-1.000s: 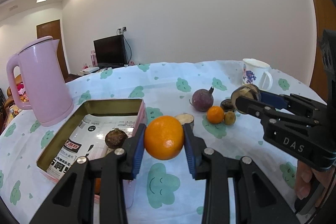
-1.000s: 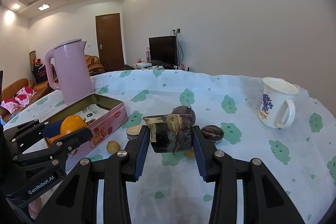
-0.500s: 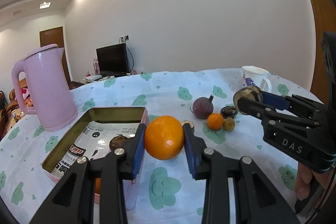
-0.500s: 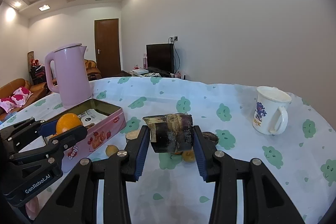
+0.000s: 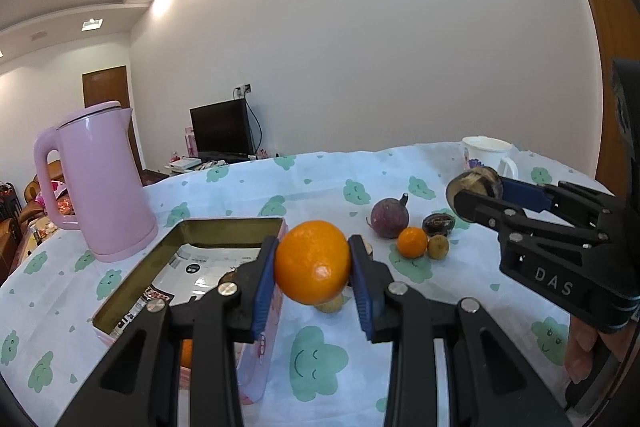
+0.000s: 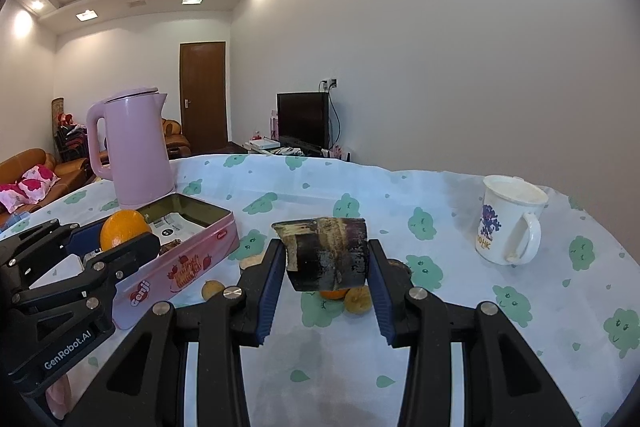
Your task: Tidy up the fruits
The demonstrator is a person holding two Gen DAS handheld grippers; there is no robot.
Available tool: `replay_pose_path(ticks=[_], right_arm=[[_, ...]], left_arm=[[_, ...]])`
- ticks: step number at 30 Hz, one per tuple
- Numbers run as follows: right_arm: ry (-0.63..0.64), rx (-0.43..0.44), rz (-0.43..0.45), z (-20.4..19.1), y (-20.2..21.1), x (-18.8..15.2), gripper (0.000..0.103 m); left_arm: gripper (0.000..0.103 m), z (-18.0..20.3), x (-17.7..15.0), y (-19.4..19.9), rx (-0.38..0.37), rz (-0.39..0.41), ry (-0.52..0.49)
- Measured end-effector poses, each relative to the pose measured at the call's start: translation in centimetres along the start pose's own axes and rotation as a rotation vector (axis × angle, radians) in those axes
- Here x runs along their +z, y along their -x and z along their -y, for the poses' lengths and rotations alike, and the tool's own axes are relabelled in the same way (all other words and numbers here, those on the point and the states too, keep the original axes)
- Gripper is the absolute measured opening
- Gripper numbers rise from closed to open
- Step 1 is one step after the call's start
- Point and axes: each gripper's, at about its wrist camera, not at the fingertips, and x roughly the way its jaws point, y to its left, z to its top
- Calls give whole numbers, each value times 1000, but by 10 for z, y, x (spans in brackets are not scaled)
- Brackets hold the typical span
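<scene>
The left claw [image 5: 313, 273] is gripping an orange [image 5: 312, 261]; the right claw [image 6: 327, 269] is clamping a dark chunk [image 6: 326, 253]. A pink tin [image 5: 132, 301] is sitting at nine o'clock, loose fruits [image 5: 412, 231] at two.

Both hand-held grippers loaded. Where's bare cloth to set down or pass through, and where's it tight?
Free: the cloth between the white mug and the fruit cluster, the near strip in front of that cluster, and the far cloth behind the pink kettle and tin. Crowded: the gap from the tin's side wall to the cluster, dotted with small fruits.
</scene>
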Motion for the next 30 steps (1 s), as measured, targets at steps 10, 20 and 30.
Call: replay_pose_path(ticks=[10,20,30], right_arm=[[62,-14,18,-12,5,1,42],[82,5,-4,-23,-3,3,42],[111,40,-17,-44,-13,11,43]], left_arm=[[36,-7,1,1,33,16,-1],[36,-24,3,-5,66,-11,17],[36,-42,3,-11,81,-45,36]])
